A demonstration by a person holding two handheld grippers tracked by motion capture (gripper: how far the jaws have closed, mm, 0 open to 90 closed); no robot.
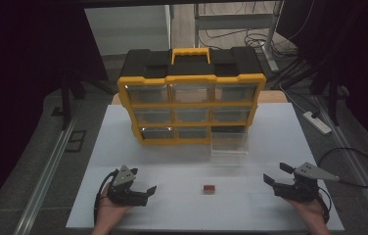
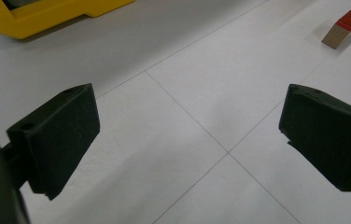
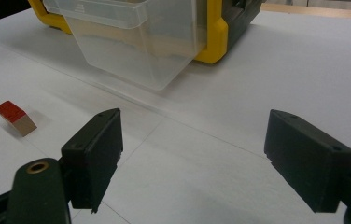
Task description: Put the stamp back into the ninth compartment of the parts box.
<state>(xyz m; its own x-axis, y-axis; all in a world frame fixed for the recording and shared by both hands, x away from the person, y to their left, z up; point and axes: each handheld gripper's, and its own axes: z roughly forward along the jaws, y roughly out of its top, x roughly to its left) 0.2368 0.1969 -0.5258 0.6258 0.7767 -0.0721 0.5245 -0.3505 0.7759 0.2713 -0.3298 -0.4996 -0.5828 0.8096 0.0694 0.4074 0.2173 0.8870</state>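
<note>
Nearest the camera in the high view, the person's two hands rest at the near edge of the white table [image 1: 123,147], each holding a pair of tongs. The left tongs [image 1: 143,183] and the right tongs [image 1: 276,172] both stand with jaws spread wide and nothing between them.

Between the two, near the front of the table and well apart from either, lies a small block [image 1: 209,188] with a red top and pale, wood-coloured sides. It looks light, stiff and solid, so a firm pinch should not harm it. Being so small and low, it may skid on the smooth table or tip if caught on a corner. The best hold seems to be across two opposite flat sides, jaws brought down low around it.

Behind it stands a yellow and black organizer [image 1: 192,103] of clear drawers. One clear drawer [image 1: 228,143] at the lower right is pulled out; its thin plastic looks slippery and somewhat flexible.
</note>
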